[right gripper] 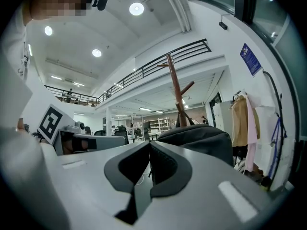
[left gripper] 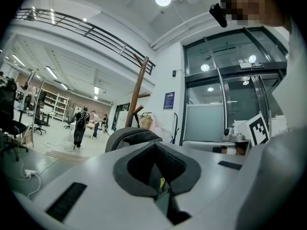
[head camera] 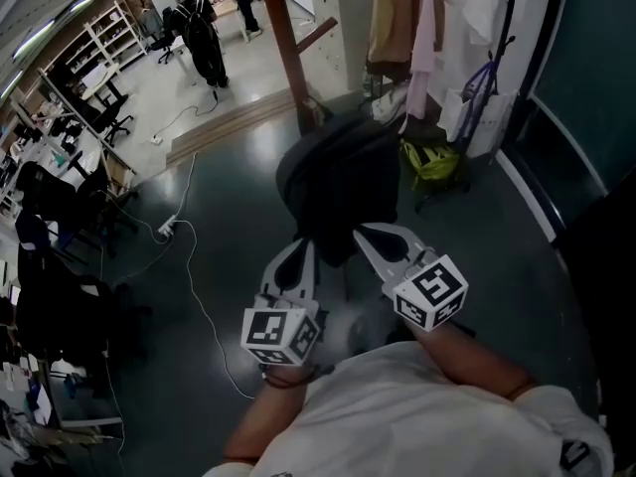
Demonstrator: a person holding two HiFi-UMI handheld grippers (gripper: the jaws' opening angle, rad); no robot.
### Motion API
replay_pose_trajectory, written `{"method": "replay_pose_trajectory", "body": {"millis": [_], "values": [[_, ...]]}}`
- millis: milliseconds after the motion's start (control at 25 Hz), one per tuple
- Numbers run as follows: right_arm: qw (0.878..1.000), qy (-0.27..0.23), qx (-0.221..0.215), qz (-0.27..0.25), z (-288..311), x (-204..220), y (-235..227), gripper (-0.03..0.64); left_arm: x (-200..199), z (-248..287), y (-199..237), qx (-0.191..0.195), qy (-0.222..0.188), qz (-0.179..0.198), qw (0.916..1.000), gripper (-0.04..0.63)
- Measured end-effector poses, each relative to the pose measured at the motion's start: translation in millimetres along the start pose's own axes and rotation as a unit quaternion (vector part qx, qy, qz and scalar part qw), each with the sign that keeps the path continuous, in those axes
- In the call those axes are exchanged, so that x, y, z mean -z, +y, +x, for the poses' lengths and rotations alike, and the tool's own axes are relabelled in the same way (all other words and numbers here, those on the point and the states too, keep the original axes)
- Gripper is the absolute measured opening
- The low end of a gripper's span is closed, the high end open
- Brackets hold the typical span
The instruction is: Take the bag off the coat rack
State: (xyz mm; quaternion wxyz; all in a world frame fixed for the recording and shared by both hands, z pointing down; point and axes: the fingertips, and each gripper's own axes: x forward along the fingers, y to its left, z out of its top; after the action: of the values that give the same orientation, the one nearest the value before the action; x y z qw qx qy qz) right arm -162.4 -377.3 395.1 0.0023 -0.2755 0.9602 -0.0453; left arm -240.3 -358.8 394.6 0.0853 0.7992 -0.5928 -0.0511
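A black bag [head camera: 338, 182] hangs on the brown wooden coat rack [head camera: 286, 38] in the middle of the head view. Both grippers point up at its lower edge. My left gripper [head camera: 303, 248] is under the bag's left side, my right gripper [head camera: 363, 233] under its right side. Each has its jaws together with nothing between them. The left gripper view has the bag [left gripper: 129, 135] just beyond the left gripper [left gripper: 153, 146], with the rack [left gripper: 136, 95] behind. In the right gripper view the bag [right gripper: 201, 138] rises past the right gripper [right gripper: 149, 143], below the rack [right gripper: 176, 90].
Coats and a white tote [head camera: 477, 117] hang at the right, with a green bag [head camera: 432, 162] on the floor below. A glass door [head camera: 581, 78] is at far right. Office chairs [head camera: 60, 266] and a cable with a power strip [head camera: 166, 229] lie left. People [head camera: 204, 38] stand far back.
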Motion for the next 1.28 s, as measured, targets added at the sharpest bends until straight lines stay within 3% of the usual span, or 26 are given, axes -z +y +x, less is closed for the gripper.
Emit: {"method": "replay_pose_trajectory", "body": {"millis": [360,600,1280], "values": [[0.999,-0.021,-0.020,-0.013,42.6,-30.2,-48.4,0.005,-28.9,47.3,22.0,-0.017,-0.027,0.001,0.9995,0.006],[0.998,-0.034,-0.036,-0.025,75.6,-49.8,-84.3,0.015,-46.7,83.2,37.6,-0.036,-0.037,0.025,0.9983,0.006],[0.993,-0.022,-0.104,-0.057,161.4,-80.3,-150.0,0.023,-75.5,148.1,80.1,-0.097,-0.056,0.027,0.9933,0.006]]}}
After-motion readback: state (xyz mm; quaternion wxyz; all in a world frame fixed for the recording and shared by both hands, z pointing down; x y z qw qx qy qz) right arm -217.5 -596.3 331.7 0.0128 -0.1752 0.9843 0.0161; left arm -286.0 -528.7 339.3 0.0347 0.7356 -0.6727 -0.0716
